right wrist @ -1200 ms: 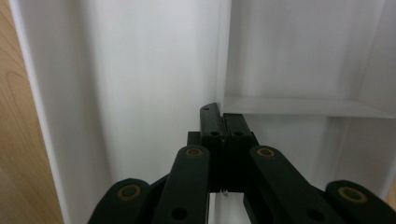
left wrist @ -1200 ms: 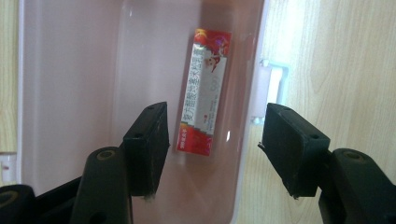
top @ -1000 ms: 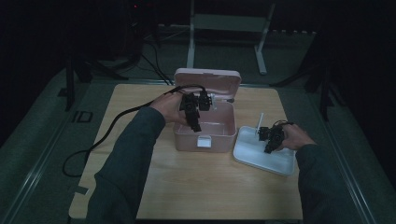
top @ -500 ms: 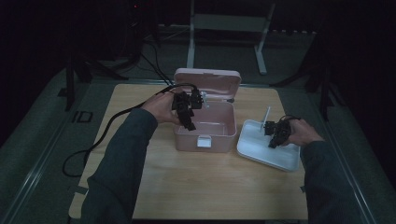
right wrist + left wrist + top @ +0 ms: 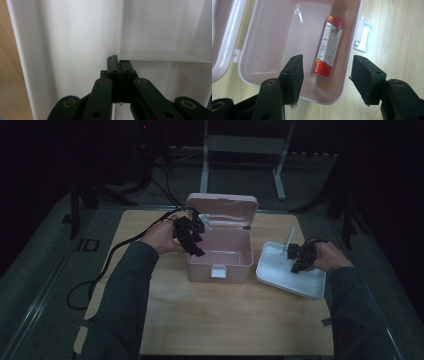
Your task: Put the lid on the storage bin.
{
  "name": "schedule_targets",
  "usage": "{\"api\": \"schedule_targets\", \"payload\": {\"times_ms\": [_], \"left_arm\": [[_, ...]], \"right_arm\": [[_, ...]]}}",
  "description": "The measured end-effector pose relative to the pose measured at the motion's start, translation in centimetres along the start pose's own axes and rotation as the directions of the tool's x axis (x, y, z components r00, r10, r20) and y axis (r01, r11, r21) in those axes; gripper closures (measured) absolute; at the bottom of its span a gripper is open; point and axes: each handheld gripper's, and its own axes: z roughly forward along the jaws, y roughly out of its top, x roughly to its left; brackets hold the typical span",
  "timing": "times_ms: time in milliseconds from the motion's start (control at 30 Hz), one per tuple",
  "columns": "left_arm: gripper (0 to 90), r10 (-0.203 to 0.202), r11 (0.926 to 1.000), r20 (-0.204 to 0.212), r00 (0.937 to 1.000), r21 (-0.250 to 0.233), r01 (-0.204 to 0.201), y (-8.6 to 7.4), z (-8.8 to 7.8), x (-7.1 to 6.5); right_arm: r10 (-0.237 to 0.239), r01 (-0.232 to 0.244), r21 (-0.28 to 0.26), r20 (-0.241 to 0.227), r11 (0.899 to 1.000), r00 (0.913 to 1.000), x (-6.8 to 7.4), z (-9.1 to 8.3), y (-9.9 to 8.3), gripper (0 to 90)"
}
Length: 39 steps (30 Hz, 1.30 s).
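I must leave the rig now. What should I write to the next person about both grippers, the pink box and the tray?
Left gripper: open, above the pink box, holding nothing.
Right gripper: shut, over the white tray; whether it pinches anything I cannot tell.
Done: the red-and-silver carton lies flat inside the box.
Left to do: the lid stands open; probably it should be closed next.

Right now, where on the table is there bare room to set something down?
The wooden table is bare in front of the pink box and white tray, between the two forearms. It is crowded around the left gripper at the box's left wall.
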Motion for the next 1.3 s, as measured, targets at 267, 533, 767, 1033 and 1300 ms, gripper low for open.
{"api": "schedule_targets", "payload": {"times_ms": [267,533,767,1033,1300], "left_arm": [[43.8,-0.035,0.9896,-0.081,0.9961,-0.142,0.023,-1.2,-1.2,-0.2],[44.7,-0.112,0.9587,-0.114,0.9871,-0.274,0.078,-3.1,-1.6,-0.1],[44.1,-0.155,0.9398,-0.119,0.9807,-0.324,0.109,-4.6,-1.4,-0.1],[42.8,-0.222,0.9055,-0.154,0.9627,-0.399,0.145,-6.6,-2.1,0.1],[42.0,-0.260,0.8751,-0.159,0.9525,-0.456,0.163,-7.7,-2.4,0.1]], "right_arm": [[0.010,-0.009,-0.024,0.011,1.000,0.9999,-0.3,-1.3,0.0,89.5],[0.009,-0.008,-0.031,0.028,0.999,0.9996,-0.4,-2.4,0.0,89.5],[0.008,-0.006,-0.038,0.051,0.999,0.9987,-0.6,-3.8,0.0,89.5],[-0.017,0.021,-0.049,0.078,0.999,0.9968,-0.5,-5.9,1.2,89.5],[-0.048,0.053,-0.053,0.091,0.997,0.9947,-0.4,-7.0,2.7,89.5]]}}
